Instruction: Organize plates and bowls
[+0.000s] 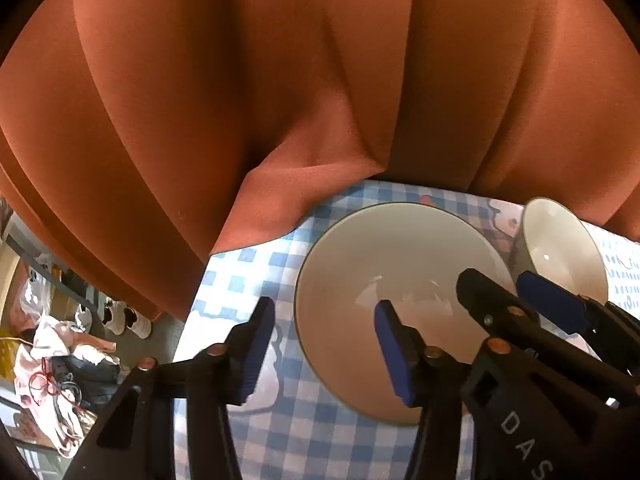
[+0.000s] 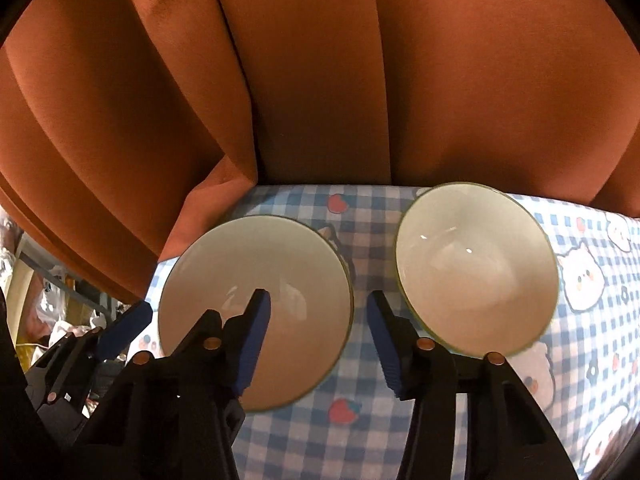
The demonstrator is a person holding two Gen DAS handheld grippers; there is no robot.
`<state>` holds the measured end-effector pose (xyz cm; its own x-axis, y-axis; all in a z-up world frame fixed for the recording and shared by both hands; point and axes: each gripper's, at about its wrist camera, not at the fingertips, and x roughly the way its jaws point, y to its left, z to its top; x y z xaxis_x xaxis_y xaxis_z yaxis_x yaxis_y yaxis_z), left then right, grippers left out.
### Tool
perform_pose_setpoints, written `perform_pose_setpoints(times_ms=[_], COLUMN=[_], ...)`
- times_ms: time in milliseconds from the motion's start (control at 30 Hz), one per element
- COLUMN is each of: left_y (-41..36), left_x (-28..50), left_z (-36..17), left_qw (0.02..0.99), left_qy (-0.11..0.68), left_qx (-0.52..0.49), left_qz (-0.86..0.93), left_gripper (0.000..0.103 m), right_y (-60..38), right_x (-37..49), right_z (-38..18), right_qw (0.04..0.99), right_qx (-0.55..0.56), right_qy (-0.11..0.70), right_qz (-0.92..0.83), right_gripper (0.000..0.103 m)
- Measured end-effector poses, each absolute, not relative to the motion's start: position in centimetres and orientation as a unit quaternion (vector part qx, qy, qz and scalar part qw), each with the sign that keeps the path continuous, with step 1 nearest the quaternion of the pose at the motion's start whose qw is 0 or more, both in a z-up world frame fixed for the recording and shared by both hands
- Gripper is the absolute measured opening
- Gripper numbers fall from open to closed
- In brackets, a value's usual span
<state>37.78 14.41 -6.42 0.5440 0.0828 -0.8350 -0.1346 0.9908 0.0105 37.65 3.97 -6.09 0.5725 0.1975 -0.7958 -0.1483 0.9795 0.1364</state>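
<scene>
While both grippers hung over the checked cloth [image 2: 360, 432], the left gripper [image 1: 324, 348] straddled the left bowl's [image 1: 384, 248] near rim, pads apart. The right gripper [image 2: 320, 340] straddled that bowl's right rim, unclamped; the right bowl [image 2: 476, 264] sat just beside.

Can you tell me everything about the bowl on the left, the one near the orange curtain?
The left bowl is round and white inside, glossy like ceramic, with a thin dark line around its rim. It looks empty and stands upright on the blue checked tablecloth, close to the orange curtain. It sits apart from the other bowl. The left gripper straddles its near rim, one blue pad inside, one outside, not visibly pressing.
</scene>
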Motion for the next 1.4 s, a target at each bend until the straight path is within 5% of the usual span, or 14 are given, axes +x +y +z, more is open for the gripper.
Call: perform_pose_setpoints(times_ms=[200, 300, 533, 1400], left_y=[14.3, 14.3, 14.4, 13.0], left_x=[39.1, 39.4, 39.7, 33.5], left_z=[-7.2, -7.5, -7.6, -3.7], left_qw=[0.878, 0.876, 0.877, 0.883], left_qy=[0.474, 0.477, 0.474, 0.467], left_qx=[-0.029, -0.026, -0.010, -0.016], left_qz=[0.058, 0.064, 0.079, 0.048], left_gripper=[0.039, 0.036, 0.025, 0.025], right_y=[3.9, 3.8, 4.1, 2.3], right_x=[39.7, 40.5, 41.2, 34.2], right_z=[-7.1, -7.5, -7.8, -3.6], right_qw=[0.884, 0.881, 0.881, 0.889], right_qx=[0.030, 0.031, 0.025, 0.018], right_qy=[0.457, 0.462, 0.462, 0.452], right_qz=[0.094, 0.098, 0.099, 0.073], right_gripper=[0.043, 0.030, 0.027, 0.024])
